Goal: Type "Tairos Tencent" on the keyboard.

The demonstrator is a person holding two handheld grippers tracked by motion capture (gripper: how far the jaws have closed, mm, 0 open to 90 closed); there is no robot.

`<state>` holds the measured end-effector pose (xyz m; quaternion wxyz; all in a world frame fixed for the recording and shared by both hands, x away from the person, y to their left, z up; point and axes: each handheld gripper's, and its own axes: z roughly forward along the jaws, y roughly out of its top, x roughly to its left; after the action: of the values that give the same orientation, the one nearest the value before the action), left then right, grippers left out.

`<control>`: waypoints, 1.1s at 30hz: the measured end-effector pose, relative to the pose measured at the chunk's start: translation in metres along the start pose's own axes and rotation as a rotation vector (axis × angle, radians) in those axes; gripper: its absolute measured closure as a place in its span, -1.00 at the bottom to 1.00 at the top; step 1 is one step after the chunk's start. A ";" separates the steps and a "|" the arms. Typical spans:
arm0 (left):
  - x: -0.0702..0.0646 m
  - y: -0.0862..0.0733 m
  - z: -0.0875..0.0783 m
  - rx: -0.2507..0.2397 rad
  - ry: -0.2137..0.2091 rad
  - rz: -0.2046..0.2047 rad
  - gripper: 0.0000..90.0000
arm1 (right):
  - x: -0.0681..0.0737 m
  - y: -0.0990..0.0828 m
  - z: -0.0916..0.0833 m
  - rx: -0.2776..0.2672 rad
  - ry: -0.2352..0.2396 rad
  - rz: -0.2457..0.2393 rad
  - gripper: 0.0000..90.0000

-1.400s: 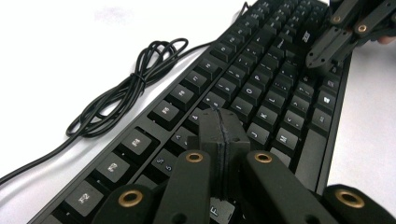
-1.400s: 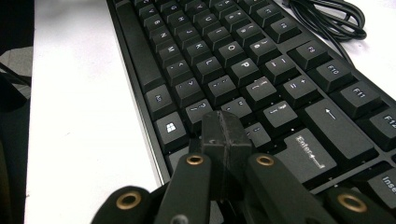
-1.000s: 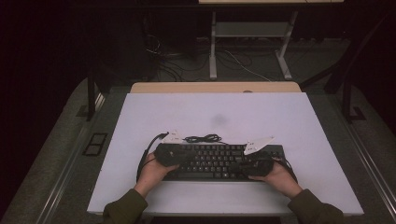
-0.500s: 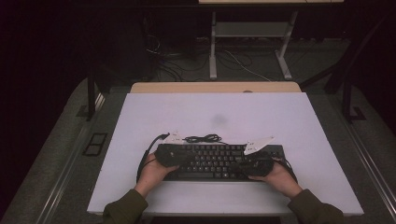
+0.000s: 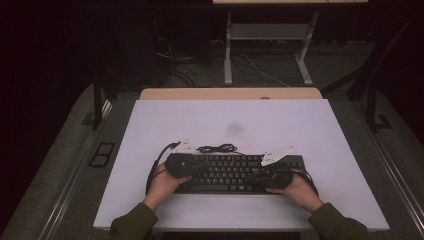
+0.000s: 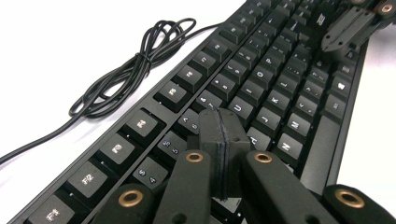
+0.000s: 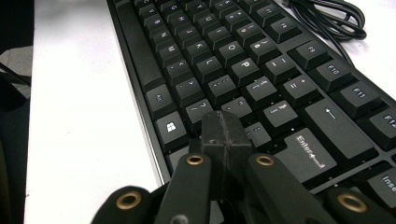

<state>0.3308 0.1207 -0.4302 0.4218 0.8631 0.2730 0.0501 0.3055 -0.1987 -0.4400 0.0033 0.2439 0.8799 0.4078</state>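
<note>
Take the keyboard [image 5: 235, 172] as your landmark: it lies flat on the white table [image 5: 150, 125], near the edge closest to you and square to it.

Over its left end you hold the left tongs [image 6: 224, 140]. Their jaws are pressed fully together with nothing between them, the joined tip hanging just above the keys below the number row. Closed like that, the tip is narrow enough to press a single key, which looks like the reason for it. Whether it touches a keycap you cannot tell from here.

Behind the keyboard's middle, on the bare table, its black cable [image 5: 217, 148] lies bundled in a loose coil, out of the way of both hands.

Over the keyboard's right end you hold the right tongs [image 7: 226, 140], also shut tight and empty, the tip poised low beside the Enter key [image 7: 310, 151]. With one tool at each end, you can reach every key without crossing your arms.
</note>
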 end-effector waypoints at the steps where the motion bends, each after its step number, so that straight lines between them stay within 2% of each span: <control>1: 0.000 0.000 -0.001 -0.004 -0.003 0.003 0.99 | 0.000 0.000 0.000 0.000 0.000 0.000 0.98; 6: 0.000 0.001 -0.007 -0.045 -0.009 -0.004 0.96 | 0.000 0.000 0.000 0.000 0.000 -0.001 0.98; 13: 0.000 -0.001 -0.016 -0.085 -0.005 -0.014 0.49 | 0.000 0.000 0.000 0.000 0.000 -0.001 0.98; 20: 0.000 -0.006 -0.021 -0.095 -0.005 -0.013 0.02 | 0.000 0.000 0.000 -0.002 0.000 -0.002 0.98; 24: -0.001 -0.010 -0.025 -0.089 0.006 -0.008 -0.21 | 0.000 0.000 0.000 -0.001 -0.001 -0.002 0.98; 29: -0.001 -0.015 -0.030 -0.099 0.044 -0.009 -0.58 | 0.000 0.000 0.000 -0.001 -0.002 -0.002 0.98; 33: 0.000 -0.019 -0.032 -0.104 0.043 -0.016 -0.64 | 0.000 0.000 0.000 -0.001 -0.002 -0.002 0.98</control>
<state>0.3130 0.1524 -0.4244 0.4606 0.8366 0.2859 0.0792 0.3058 -0.1988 -0.4401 0.0049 0.2433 0.8800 0.4079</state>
